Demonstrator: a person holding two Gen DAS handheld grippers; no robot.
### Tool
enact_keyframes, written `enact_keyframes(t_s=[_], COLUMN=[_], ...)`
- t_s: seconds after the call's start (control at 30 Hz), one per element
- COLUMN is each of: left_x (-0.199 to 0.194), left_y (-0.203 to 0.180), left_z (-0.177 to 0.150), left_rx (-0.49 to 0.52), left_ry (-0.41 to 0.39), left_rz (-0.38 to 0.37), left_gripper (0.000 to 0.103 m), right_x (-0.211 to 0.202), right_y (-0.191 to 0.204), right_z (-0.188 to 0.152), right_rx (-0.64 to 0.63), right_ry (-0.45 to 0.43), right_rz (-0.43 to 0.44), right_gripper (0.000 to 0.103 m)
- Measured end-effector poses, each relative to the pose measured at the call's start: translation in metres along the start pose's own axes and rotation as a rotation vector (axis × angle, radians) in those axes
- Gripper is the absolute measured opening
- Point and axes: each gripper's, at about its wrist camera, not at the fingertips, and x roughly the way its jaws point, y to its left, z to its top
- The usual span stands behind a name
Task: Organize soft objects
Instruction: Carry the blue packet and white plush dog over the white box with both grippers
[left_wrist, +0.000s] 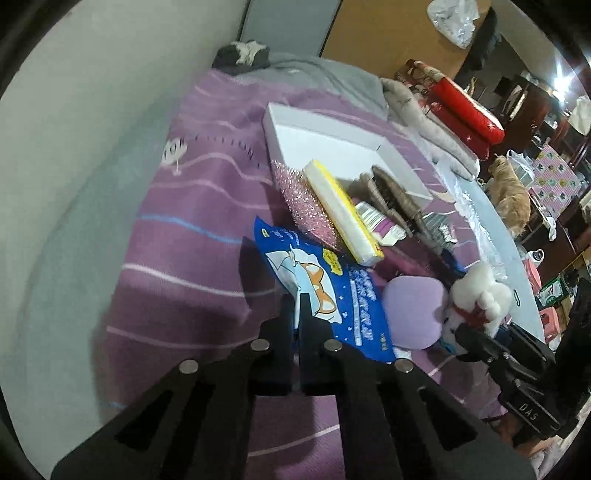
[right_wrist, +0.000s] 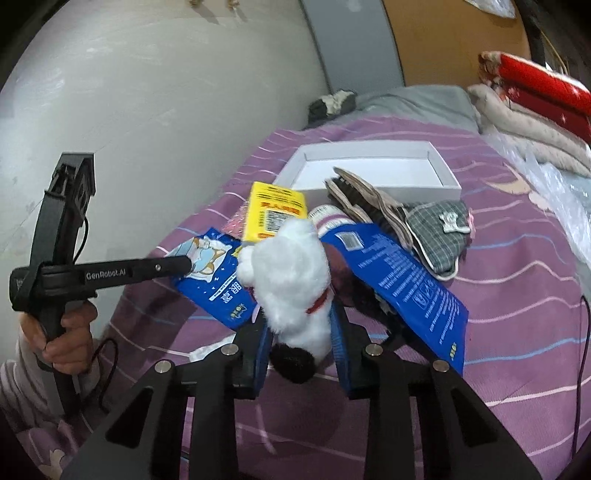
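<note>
My left gripper (left_wrist: 294, 295) is shut on the edge of a blue packet (left_wrist: 325, 291) with a sleeping fox picture; it also shows in the right wrist view (right_wrist: 207, 266), where the left gripper (right_wrist: 186, 263) reaches in from the left. My right gripper (right_wrist: 299, 325) is shut on a white plush toy (right_wrist: 291, 277) with a red collar, held above the bed; the plush shows in the left wrist view (left_wrist: 476, 295). An empty white box (right_wrist: 447, 181) lies beyond, also in the left wrist view (left_wrist: 288, 122).
On the purple striped bedspread (left_wrist: 177, 258) lie a yellow tissue pack (right_wrist: 275, 210), a second blue packet (right_wrist: 402, 280), a grey checked mask (right_wrist: 439, 229), a beige striped cloth (right_wrist: 369, 199), a lilac pad (left_wrist: 413, 306) and a pink glittery item (left_wrist: 303, 195). A wall (right_wrist: 147, 129) is on the left; folded red bedding (right_wrist: 543, 92) far right.
</note>
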Motion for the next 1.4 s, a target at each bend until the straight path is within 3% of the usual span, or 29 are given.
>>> enact_keyframes(t_s=[0.43,0.53,0.8,1.4], left_x=[-0.042,-0.049,-0.068,0.000], left_y=[-0.025,-0.027,-0.045,-0.075], left_z=[0.022,0.026,0.048,0.106], left_rx=[0.071,0.064,0.083,0.070], left_ry=[-0.095,-0.098,-0.140,-0.093], left_rz=[-0.009,-0.042,-0.075,-0.096], left_gripper=[0.003,0.003,0.003,0.003], right_x=[-0.019,-0.022,-0.027,-0.015], right_y=[0.011,0.011,0.002,-0.048], right_z=[0.015,0.020,0.034,0.096], right_rx=[-0.076,-0.079,-0.042,0.069], right_ry=[-0.054,-0.057,-0.020,0.066], right_rz=[-0.018,-0.029,-0.015,-0.019], right_gripper=[0.029,0.029,0.029,0.029])
